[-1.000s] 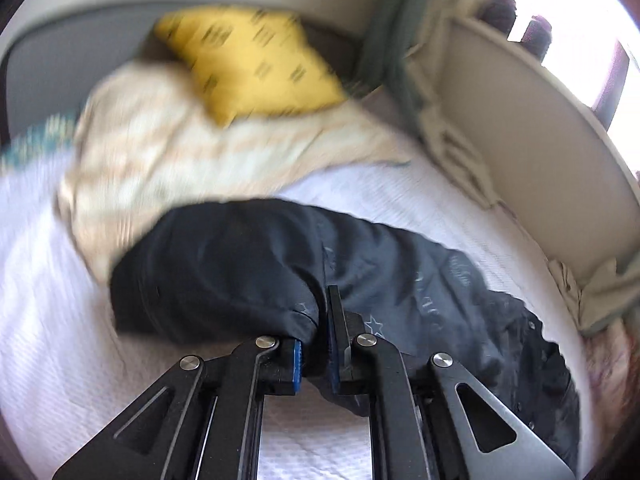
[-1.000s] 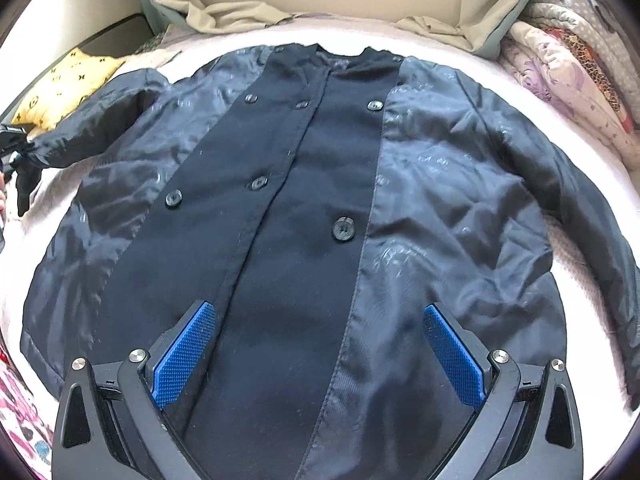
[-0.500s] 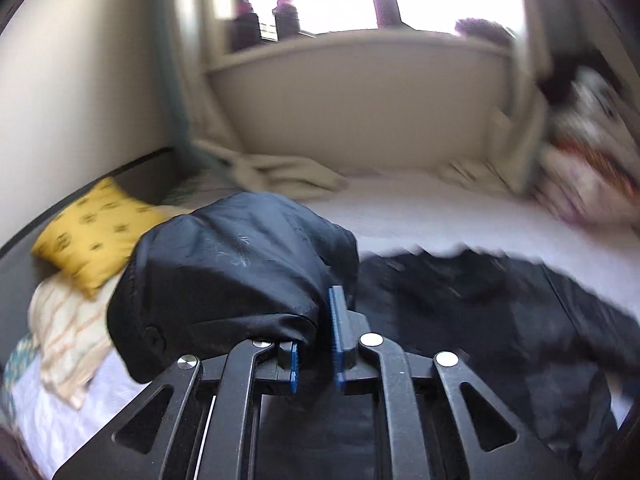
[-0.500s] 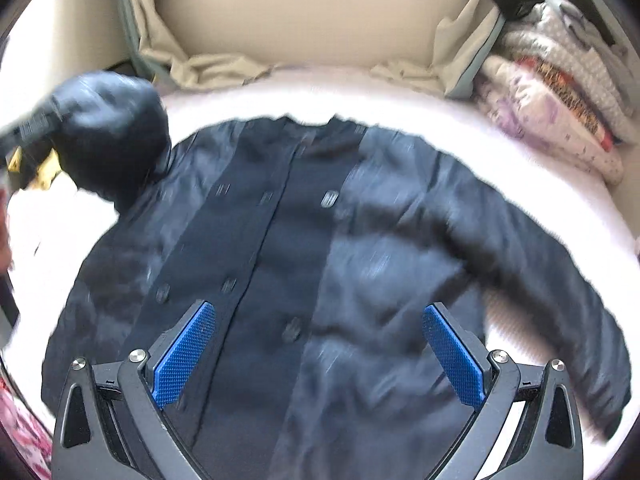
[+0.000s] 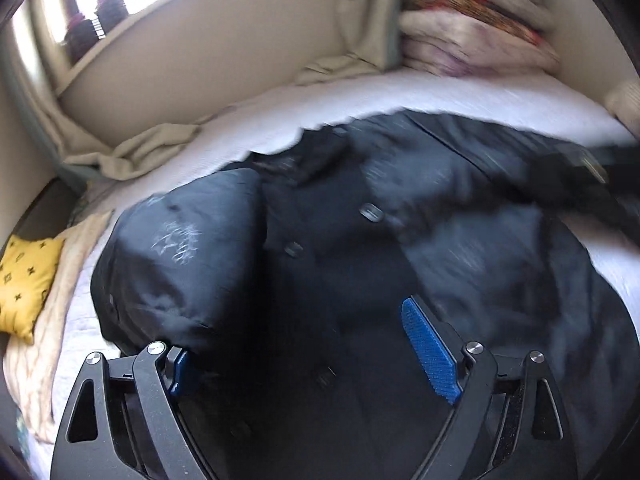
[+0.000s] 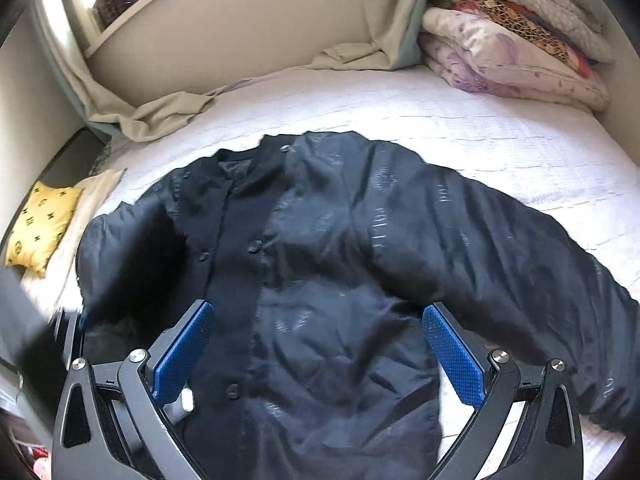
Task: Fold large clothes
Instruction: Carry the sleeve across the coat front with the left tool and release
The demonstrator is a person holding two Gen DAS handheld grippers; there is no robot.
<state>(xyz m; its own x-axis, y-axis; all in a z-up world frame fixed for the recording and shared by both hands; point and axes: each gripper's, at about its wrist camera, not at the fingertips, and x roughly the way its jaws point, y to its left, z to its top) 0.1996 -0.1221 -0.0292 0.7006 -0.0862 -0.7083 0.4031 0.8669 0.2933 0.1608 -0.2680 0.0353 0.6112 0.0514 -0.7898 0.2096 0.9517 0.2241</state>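
Observation:
A large dark navy buttoned jacket [image 6: 320, 280] lies front up on the white bed [image 6: 460, 136]. Its left sleeve [image 5: 180, 256] is folded over onto the jacket's front [image 5: 360, 280], bunched just ahead of my left gripper's left finger. My left gripper [image 5: 304, 344] is open with its jaws wide apart, right over the jacket. My right gripper [image 6: 316, 344] is open and empty above the jacket's lower front. The right sleeve [image 6: 540, 256] lies stretched out to the right. The left gripper's body shows as a dark blur at the left edge of the right wrist view [image 6: 28, 344].
A yellow cushion [image 6: 40, 228] and a cream cloth [image 5: 52, 312] lie at the bed's left. Folded quilts [image 6: 512, 40] are stacked at the back right. A beige curtain [image 6: 160, 116] trails onto the bed under the window ledge.
My left gripper carried the left sleeve up and across onto the jacket's front, then opened and let it go. My right gripper stayed open and drew back a little.

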